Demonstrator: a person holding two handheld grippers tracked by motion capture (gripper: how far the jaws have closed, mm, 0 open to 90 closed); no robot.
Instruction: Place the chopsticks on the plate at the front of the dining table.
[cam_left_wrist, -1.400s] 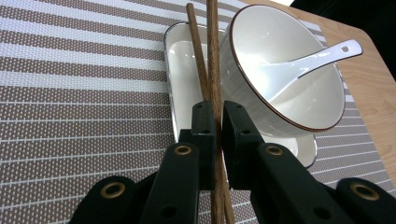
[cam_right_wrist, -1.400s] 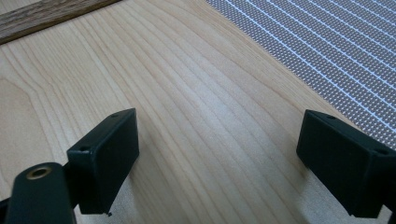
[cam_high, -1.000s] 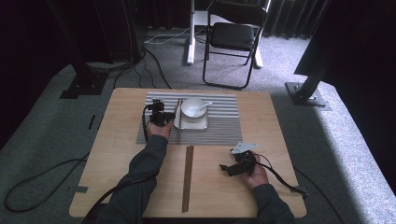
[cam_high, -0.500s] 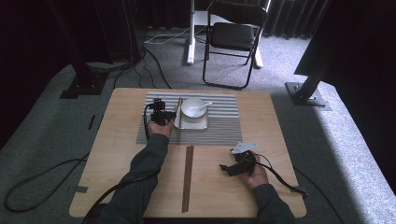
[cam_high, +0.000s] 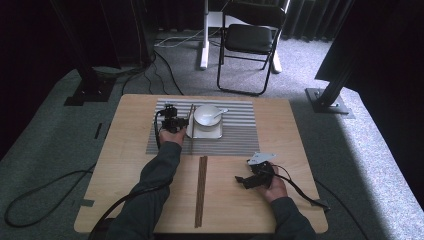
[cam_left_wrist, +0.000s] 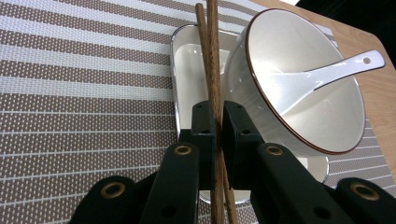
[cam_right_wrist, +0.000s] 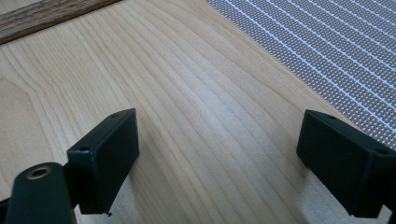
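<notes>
Left hand-held gripper (cam_left_wrist: 214, 128) clamps chopsticks (cam_left_wrist: 212, 56) beside bowl (cam_left_wrist: 303, 84); no readable writing.

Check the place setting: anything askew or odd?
Nothing spilled or broken. The bowl sits tilted on the tray, spoon inside. The left gripper clamps one chopstick pair beside the bowl; a second pair lies off the mat on bare table.

chopsticks (cam_left_wrist: 212, 60): both ends run off the frame in the left gripper view; their far tips too small to tell apart in the high view | dish (cam_left_wrist: 189, 56): right part hidden behind the bowl (cam_left_wrist: 299, 79) | wooden strip (cam_right_wrist: 44, 14): cut off by the top edge of the right gripper view
</notes>
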